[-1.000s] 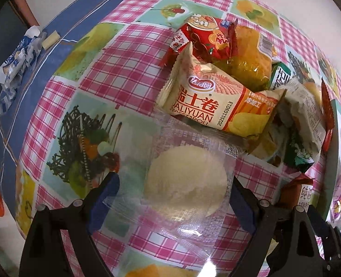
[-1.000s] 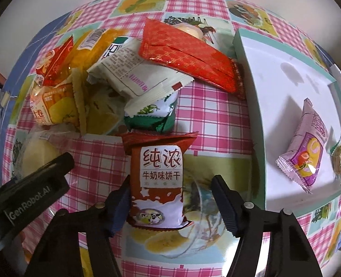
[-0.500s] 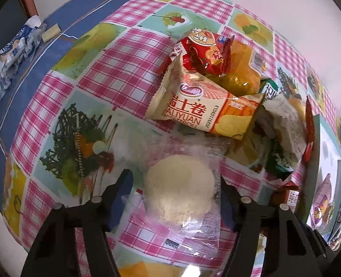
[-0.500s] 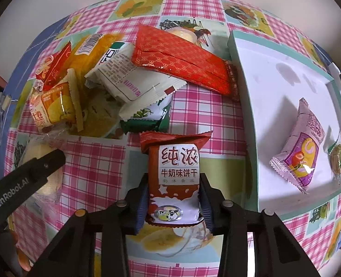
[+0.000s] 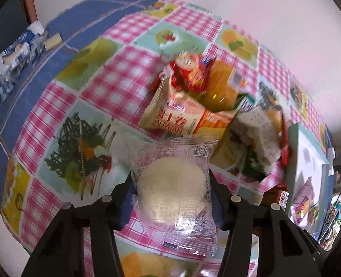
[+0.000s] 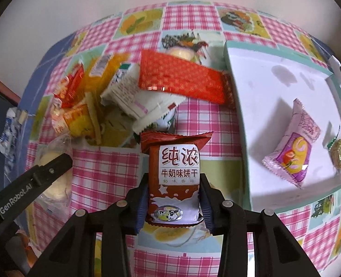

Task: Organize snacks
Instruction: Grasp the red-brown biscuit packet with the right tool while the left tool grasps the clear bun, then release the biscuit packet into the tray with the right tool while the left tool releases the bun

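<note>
A: Snack pile [image 6: 124, 97] is crowding the bench [image 6: 105, 168] beside the tray [image 6: 283, 120]?

B: Yes. Right hand-held gripper [image 6: 173, 198] is clamping the biscuit pack [image 6: 176, 180]; left hand-held gripper [image 5: 170, 194] is closing on the clear-wrapped cake [image 5: 172, 189]. Both were flat on the bench a second ago, now lifted.

Each wrist camera sits behind its gripper's two fingers and looks steeply down, at close range, onto the checked tablecloth [image 5: 128, 69]. The left view faces the table's left part. The right view faces the white tray [image 6: 285, 87]. Both views share the snack pile [image 5: 207, 101] and the tray's edge.
</note>
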A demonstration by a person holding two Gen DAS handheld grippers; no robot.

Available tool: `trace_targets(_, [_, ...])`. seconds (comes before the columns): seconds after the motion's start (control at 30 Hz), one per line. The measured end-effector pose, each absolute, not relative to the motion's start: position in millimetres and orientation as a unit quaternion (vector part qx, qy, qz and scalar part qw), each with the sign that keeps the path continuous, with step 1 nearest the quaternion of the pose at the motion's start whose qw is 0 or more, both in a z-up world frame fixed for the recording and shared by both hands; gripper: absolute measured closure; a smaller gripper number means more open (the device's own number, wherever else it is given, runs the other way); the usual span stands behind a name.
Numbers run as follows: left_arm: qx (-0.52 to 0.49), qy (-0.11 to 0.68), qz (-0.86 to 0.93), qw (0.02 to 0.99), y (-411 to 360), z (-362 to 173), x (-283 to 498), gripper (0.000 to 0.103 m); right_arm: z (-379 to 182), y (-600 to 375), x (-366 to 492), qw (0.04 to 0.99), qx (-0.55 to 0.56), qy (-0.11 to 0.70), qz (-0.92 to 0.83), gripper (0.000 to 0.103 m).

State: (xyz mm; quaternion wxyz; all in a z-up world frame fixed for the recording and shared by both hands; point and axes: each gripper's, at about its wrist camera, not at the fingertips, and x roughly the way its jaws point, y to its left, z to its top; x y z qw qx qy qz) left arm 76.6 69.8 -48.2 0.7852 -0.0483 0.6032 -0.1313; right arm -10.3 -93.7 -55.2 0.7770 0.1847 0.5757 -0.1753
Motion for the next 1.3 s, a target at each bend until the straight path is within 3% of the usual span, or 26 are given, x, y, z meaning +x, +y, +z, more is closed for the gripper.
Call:
trace_targets(0.33, [-0.059,0.57,-0.158,0.804,60,-13,62,0.046,-31,-115,-33,0.791,0.218,0.542,-0.183,0.061])
trace_targets(0.73, [-0.008,0.548,-0.241,0.801,-45,16,48,0.046,-16,-215,-70,0.767,0.3,0.486,-0.292,0.061])
trace_targets(1.3, [0.068,0.544,-0.313,0.775,-182,-18,30,0.045,-44,-306,-105,0.733,0.377,0.44,-0.356,0.061])
